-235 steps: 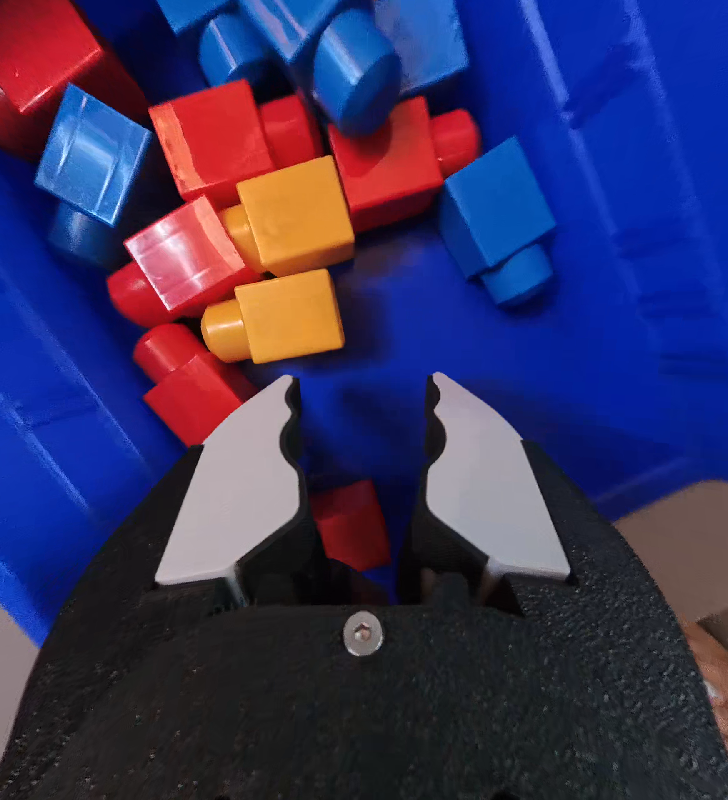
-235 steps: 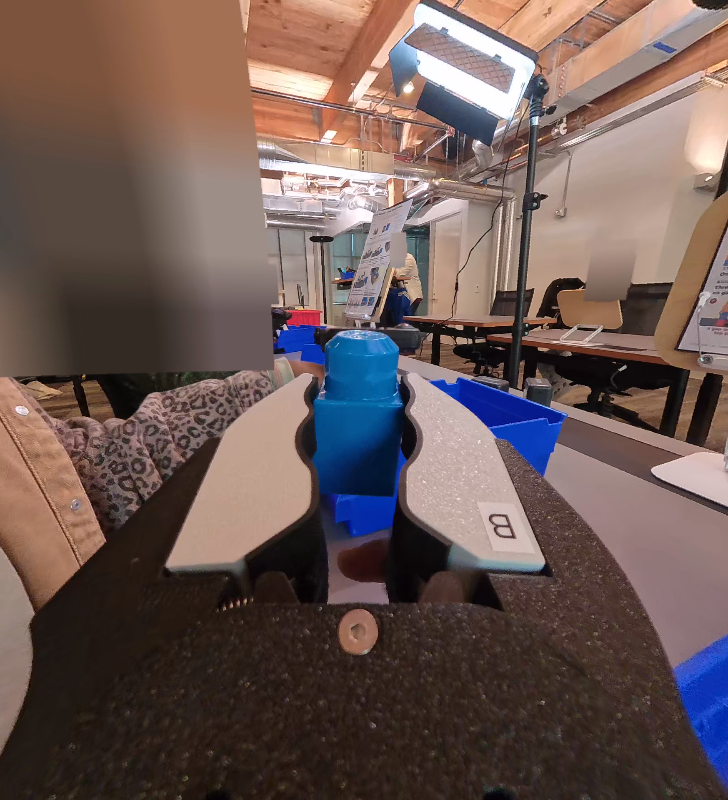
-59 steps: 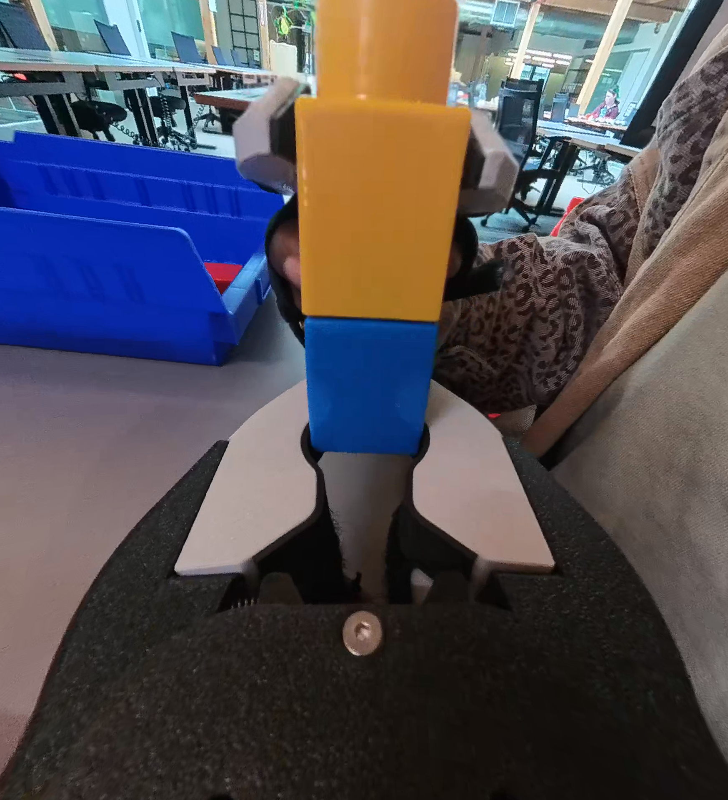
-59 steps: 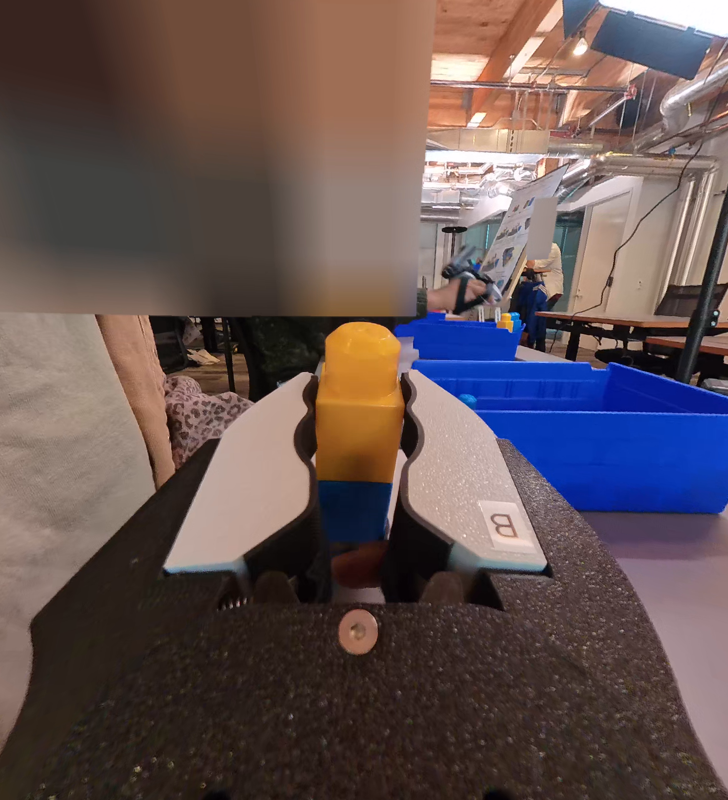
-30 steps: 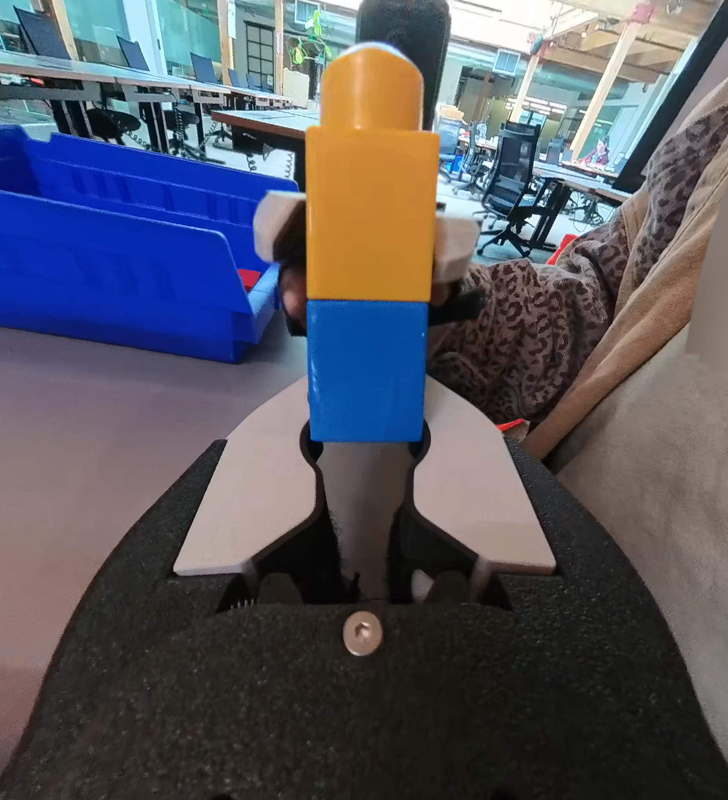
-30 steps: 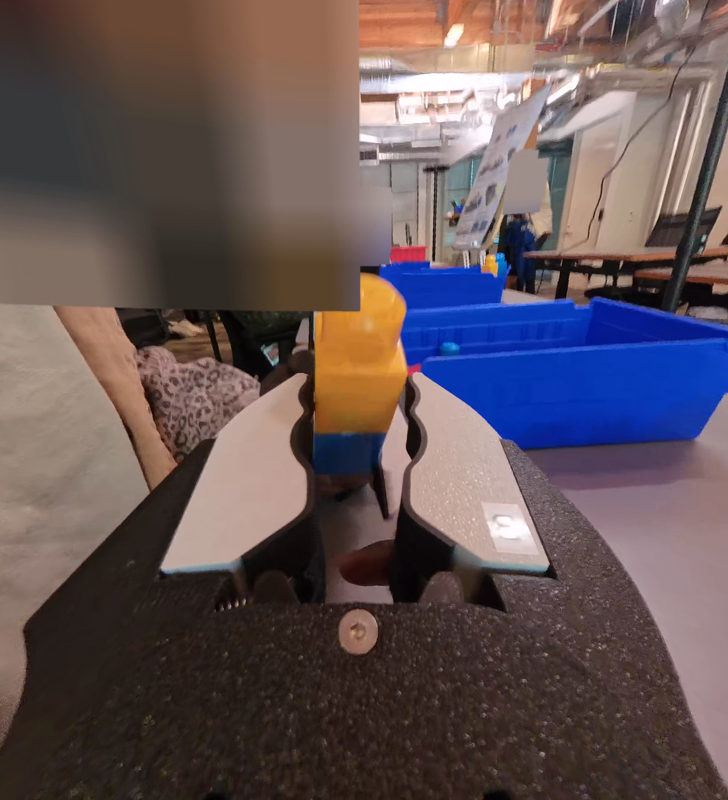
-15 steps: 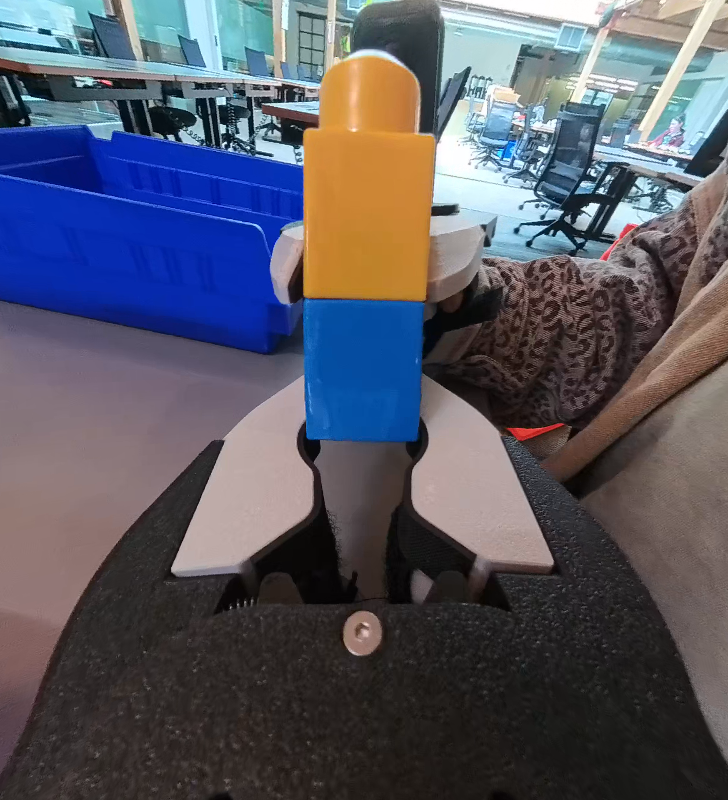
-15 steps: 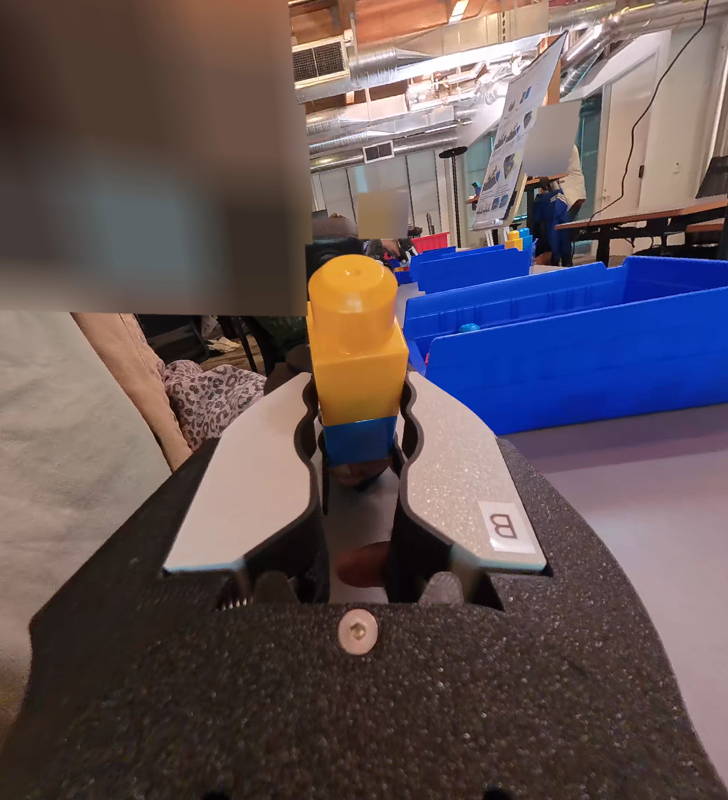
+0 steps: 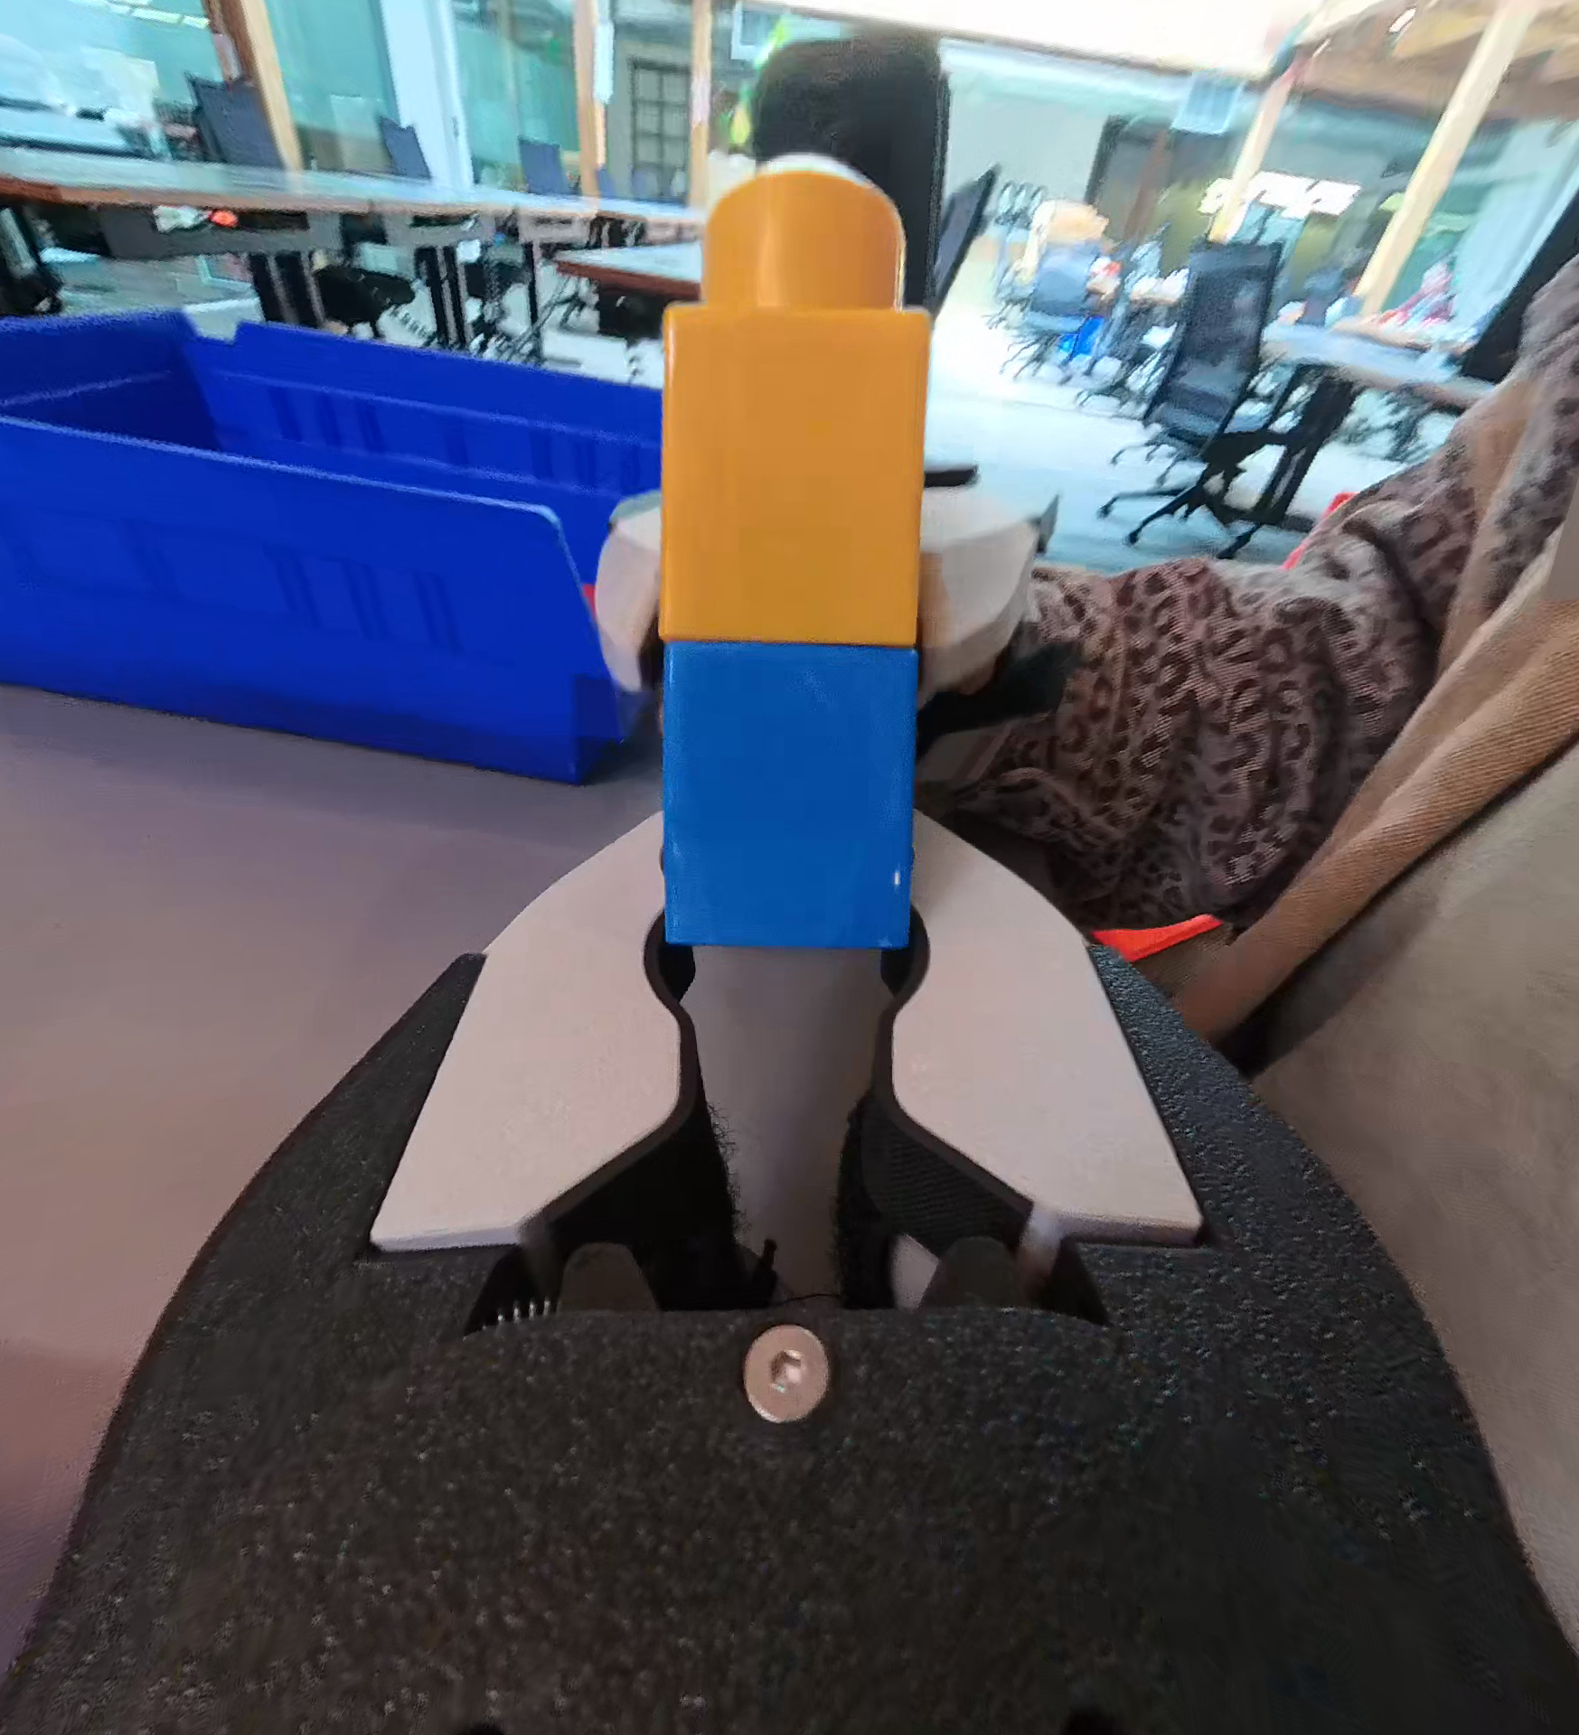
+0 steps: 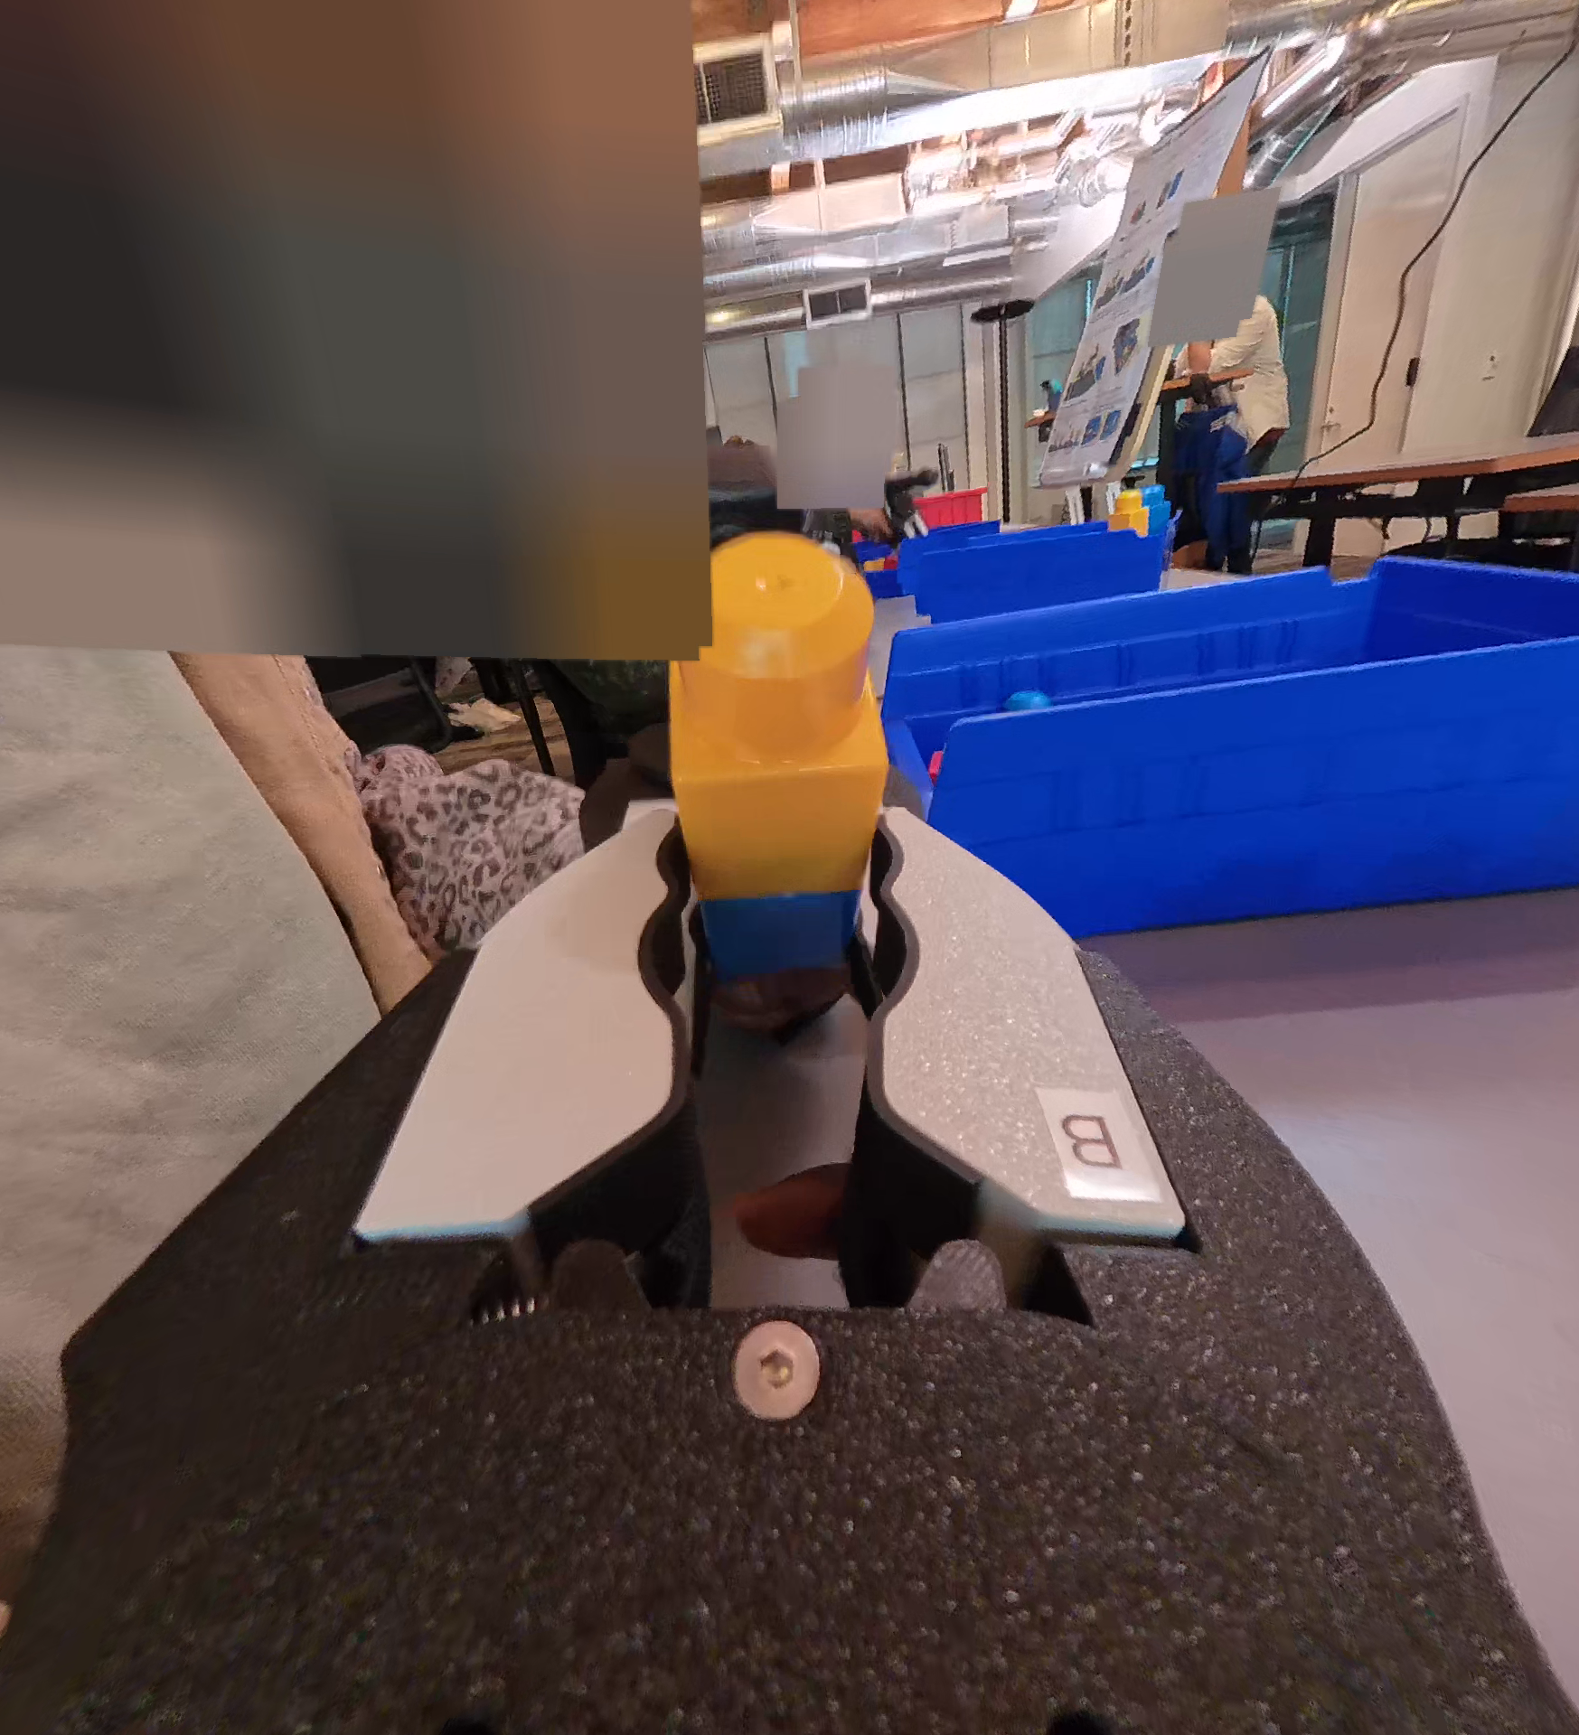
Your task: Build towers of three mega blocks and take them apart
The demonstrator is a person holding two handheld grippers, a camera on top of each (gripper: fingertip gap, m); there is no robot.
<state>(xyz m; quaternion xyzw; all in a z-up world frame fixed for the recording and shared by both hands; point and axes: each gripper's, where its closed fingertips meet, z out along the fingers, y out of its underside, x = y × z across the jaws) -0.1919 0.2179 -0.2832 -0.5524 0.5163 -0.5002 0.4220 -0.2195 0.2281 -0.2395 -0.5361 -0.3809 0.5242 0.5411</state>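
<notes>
Mid-frame, the blue block (image 9: 787, 789) is clamped by the left gripper (image 9: 787, 925) and the yellow block (image 10: 771, 807) by the right gripper (image 10: 776, 845).

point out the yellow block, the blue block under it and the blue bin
yellow block (image 9: 790, 469), left wrist view, middle of its front face
blue block (image 9: 787, 798), left wrist view, middle of its front face, just below the yellow one
blue bin (image 10: 1283, 798), right wrist view, its near side wall
</notes>
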